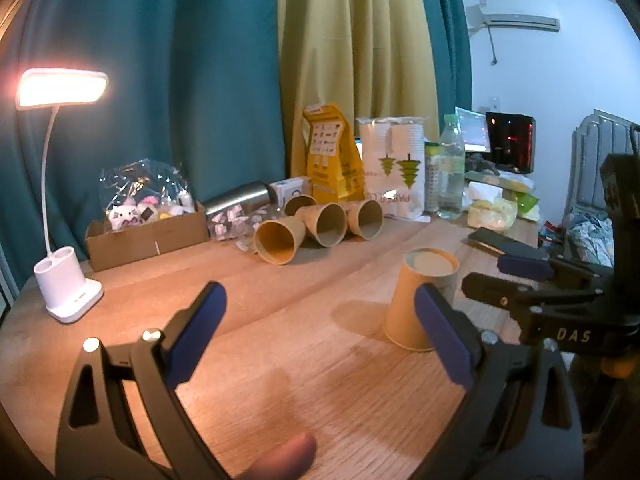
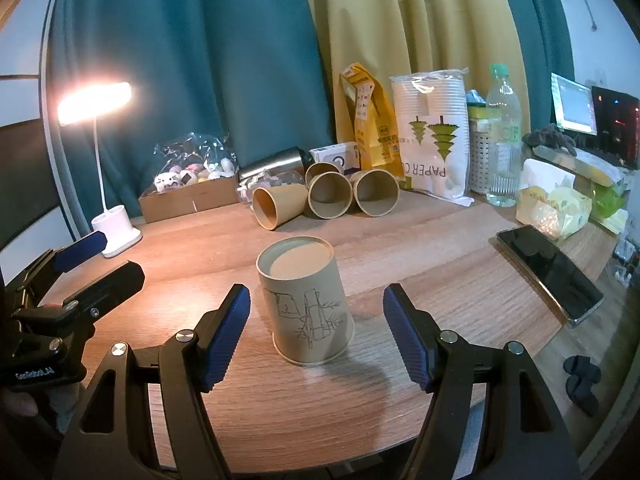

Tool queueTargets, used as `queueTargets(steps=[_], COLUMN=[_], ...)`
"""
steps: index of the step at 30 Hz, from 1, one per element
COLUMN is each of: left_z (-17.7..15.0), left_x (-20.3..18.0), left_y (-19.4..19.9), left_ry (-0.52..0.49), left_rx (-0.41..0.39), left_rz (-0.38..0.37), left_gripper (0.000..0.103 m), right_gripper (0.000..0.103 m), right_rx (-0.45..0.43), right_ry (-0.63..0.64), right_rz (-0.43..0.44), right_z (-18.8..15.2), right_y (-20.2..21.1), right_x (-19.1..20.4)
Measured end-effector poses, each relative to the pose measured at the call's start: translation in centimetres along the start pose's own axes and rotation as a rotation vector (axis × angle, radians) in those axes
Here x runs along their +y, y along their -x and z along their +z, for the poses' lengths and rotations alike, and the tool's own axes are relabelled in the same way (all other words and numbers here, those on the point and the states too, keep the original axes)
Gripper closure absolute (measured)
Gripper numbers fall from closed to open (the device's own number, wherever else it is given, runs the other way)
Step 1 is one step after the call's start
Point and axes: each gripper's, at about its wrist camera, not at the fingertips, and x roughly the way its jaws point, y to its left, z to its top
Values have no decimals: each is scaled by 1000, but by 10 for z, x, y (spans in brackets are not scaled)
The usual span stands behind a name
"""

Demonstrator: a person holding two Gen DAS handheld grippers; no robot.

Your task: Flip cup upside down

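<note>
A tan paper cup point(image 2: 306, 304) with a bamboo drawing stands upside down, base up, on the wooden table point(image 2: 440, 248). My right gripper point(image 2: 316, 322) is open, its blue pads either side of the cup and apart from it. In the left wrist view the same cup point(image 1: 420, 300) stands to the right, partly behind my right pad. My left gripper point(image 1: 320, 320) is open and empty over bare table. The right gripper also shows in the left wrist view point(image 1: 516, 276), open beside the cup.
Several tan cups point(image 2: 328, 196) lie on their sides at the back. Behind them stand a yellow bag point(image 2: 370, 120), a pack of paper cups point(image 2: 436, 132) and a water bottle point(image 2: 504, 136). A lit desk lamp point(image 2: 116, 232) and a cardboard box point(image 2: 188, 196) are at the left; a phone point(image 2: 548, 272) lies at the right.
</note>
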Motion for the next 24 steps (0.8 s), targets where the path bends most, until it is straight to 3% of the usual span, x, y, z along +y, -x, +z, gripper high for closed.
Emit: queueTargets(steps=[5,7,24], left_z=[-1,0,-1], left_x=[0,0,0], left_y=[0,-1,-1], left_ry=[-1,1,2], left_rx=[-14,-13,-15], left_rz=[-4,-3,-6], left_gripper=[6,0,1], right_gripper=[31,31,31], right_rx=[2,1,7], right_ry=[-2,-2,-9], right_rz=[1,1,1], right_z=[1,1,0], right_y=[1,0,-3], right_x=[0,0,-3])
